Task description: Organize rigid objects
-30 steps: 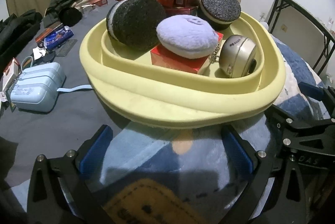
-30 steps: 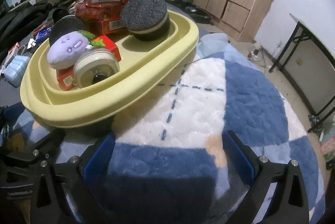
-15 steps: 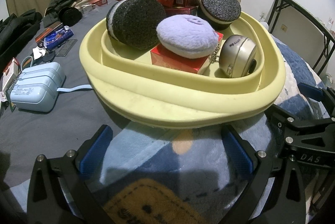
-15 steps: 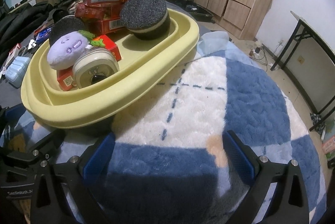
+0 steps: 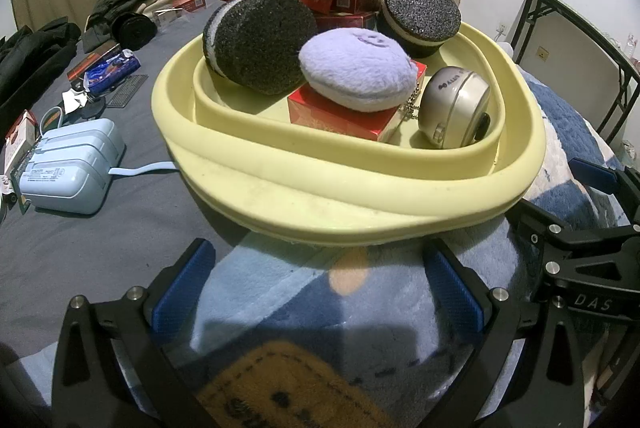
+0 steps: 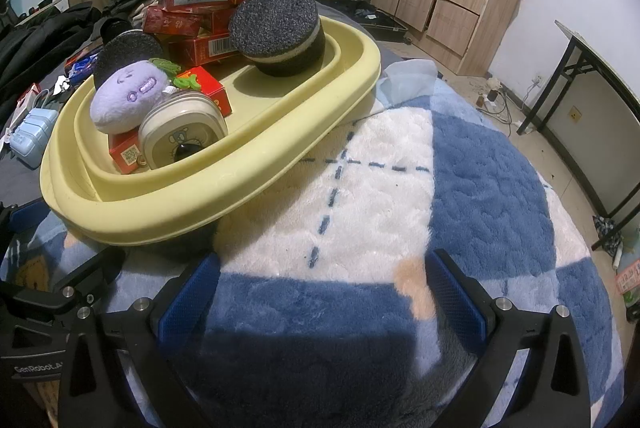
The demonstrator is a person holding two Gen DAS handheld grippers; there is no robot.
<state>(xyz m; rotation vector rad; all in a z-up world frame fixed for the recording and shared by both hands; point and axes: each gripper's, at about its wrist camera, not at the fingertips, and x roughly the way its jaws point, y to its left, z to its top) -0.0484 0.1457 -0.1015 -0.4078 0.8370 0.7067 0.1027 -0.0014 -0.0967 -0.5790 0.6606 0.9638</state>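
Holding both tools back from the yellow basin [image 5: 360, 195] on the bed, you seem to be between picks: your left hand-held gripper [image 5: 320, 292] and right hand-held gripper [image 6: 322, 292] are spread wide and carry nothing. Inside the basin sit two black sponges [image 5: 256, 47], a purple plush [image 5: 356, 71] on a red box [image 5: 340, 111], and a silver clock [image 5: 456, 107] at 3 o'clock. Next you need to choose a piece and reach over the rim. Nothing has visibly shifted since the earlier frames.

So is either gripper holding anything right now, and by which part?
Nothing is held. The left gripper and right gripper are both open over the plush blue-and-white blanket, short of the pale yellow plastic tray.
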